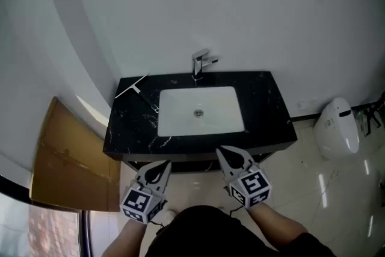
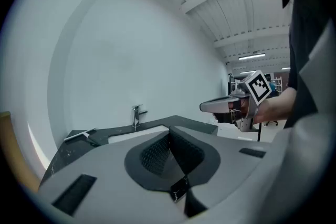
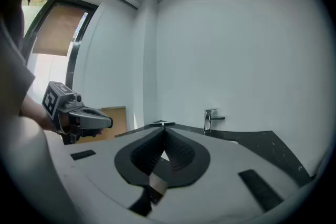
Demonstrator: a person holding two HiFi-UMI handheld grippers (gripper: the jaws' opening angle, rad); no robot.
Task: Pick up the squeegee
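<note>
Hovering at the black counter's (image 1: 264,106) near edge, left hand-held gripper (image 1: 160,169) and right hand-held gripper (image 1: 226,156) are clenched shut, empty; the squeegee (image 1: 133,90) lies at its far left corner, below a white wall (image 1: 252,3).

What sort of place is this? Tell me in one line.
Probably a bathroom or washroom: a white sink set in a black counter, a faucet behind it, and a squeegee lying on the counter.

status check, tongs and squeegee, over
Left tongs shut, empty. Right tongs shut, empty. Squeegee flat on counter, left of sink, untouched. Nothing in the way.
</note>
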